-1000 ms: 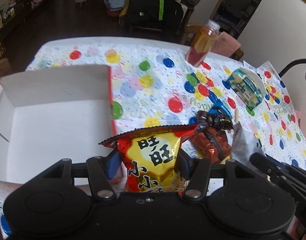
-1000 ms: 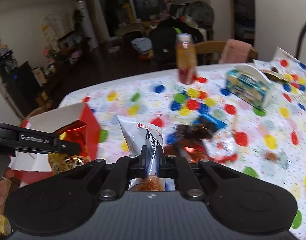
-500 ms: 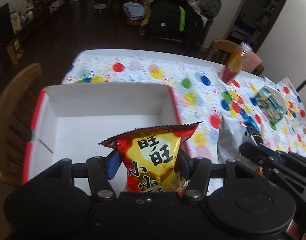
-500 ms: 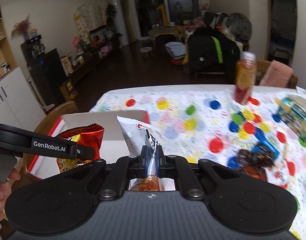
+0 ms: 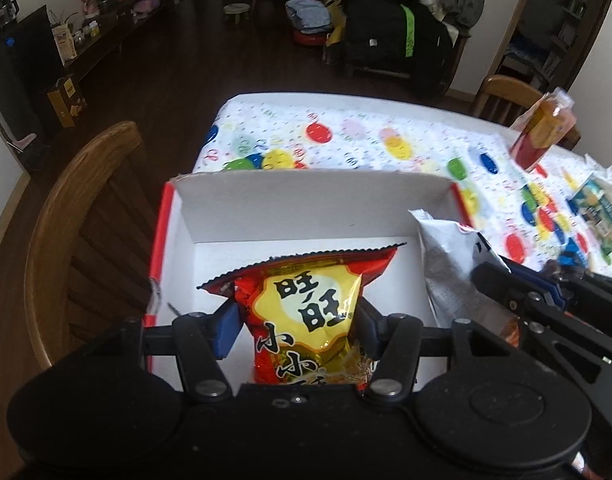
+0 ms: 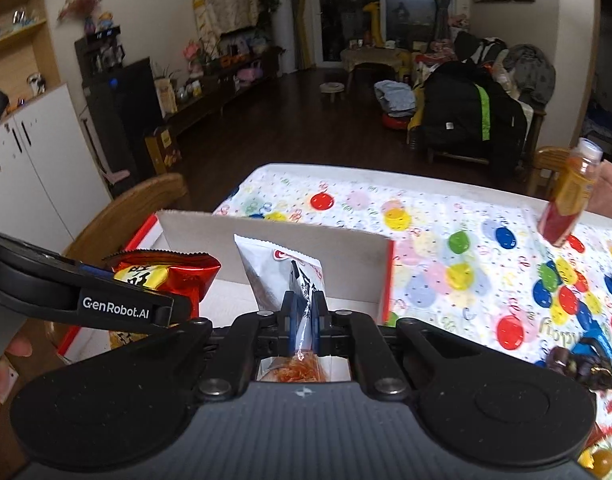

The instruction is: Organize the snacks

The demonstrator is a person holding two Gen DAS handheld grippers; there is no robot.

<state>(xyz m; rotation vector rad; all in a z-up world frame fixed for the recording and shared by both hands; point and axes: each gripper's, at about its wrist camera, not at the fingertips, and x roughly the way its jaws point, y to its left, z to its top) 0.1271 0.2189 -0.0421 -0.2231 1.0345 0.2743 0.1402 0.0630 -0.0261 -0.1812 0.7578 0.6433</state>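
My left gripper [image 5: 298, 320] is shut on a red and yellow snack bag [image 5: 306, 304], which hangs over the inside of an open white cardboard box [image 5: 306, 208] with red outer walls. My right gripper [image 6: 304, 312] is shut on a white snack packet [image 6: 284, 272], held just over the box's right part. In the left wrist view that white packet [image 5: 446, 264] and the right gripper show at the box's right wall. The red bag [image 6: 166, 274] and the left gripper appear at the left of the right wrist view. The box [image 6: 274, 240] floor looks bare.
A wooden chair [image 5: 66, 232] stands left of the box. On the balloon-print tablecloth [image 6: 426, 216] stand an orange drink bottle [image 6: 570, 196], a green-blue packet [image 5: 598, 212] and dark wrapped snacks [image 6: 578, 364] at the right. A person's fingers [image 6: 2, 364] show at the far left.
Both grippers have carried their snacks leftward from the table's middle to above the box. The box now lies directly under the red bag and the white packet.
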